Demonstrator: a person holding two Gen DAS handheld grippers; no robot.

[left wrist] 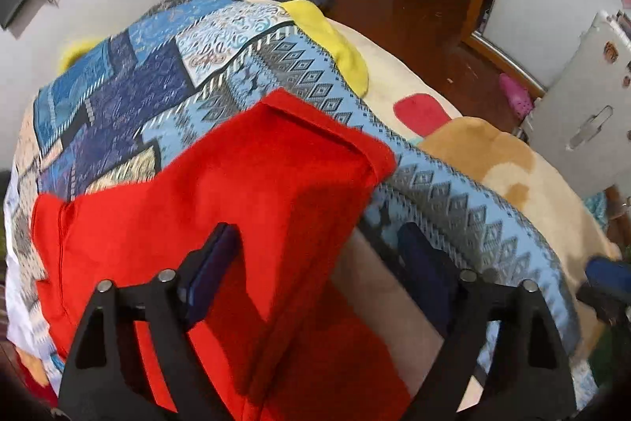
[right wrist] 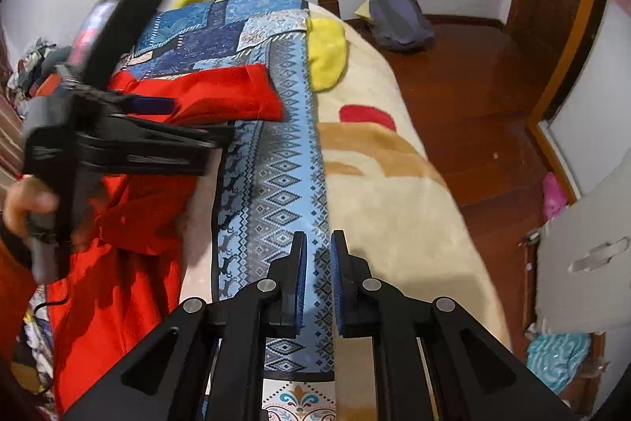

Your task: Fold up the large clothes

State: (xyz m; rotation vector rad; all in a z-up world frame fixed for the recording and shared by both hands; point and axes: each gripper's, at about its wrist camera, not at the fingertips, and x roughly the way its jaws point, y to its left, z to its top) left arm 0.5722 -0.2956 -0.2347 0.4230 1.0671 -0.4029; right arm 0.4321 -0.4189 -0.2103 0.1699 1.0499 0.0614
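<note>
Red garment (left wrist: 221,192): large, plain red cloth, spread over the near-left part of the bed on top of a blue patterned blanket (left wrist: 157,66). One folded edge lies doubled over toward the far right. In the right wrist view the same garment trails down the near-left side of the bed.

Left gripper (left wrist: 321,251): pointed steeply down over the garment. Jaws stand wide apart and released; the left pad rests over the red cloth, the right pad over the blanket's light-blue diamond border. Nothing is pinched between them. In the right wrist view this gripper appears at the left, blurred, its handle clutched in a hand (right wrist: 23,204) at the left edge.

Right gripper (right wrist: 318,275): angled down over the blanket's diamond border, near the right side of the bed. Its blue pads sit close together, clenched, with only a thin gap visible; no cloth is caught in them.

Cream fleece bedcover (right wrist: 394,208): under the blanket, with tan and red patches.

Yellow cloth (right wrist: 327,54): at the far end, partly beneath the blanket.

Grey-blue bag (right wrist: 398,14): on the wooden floor by the far wall, beyond the bed.
</note>
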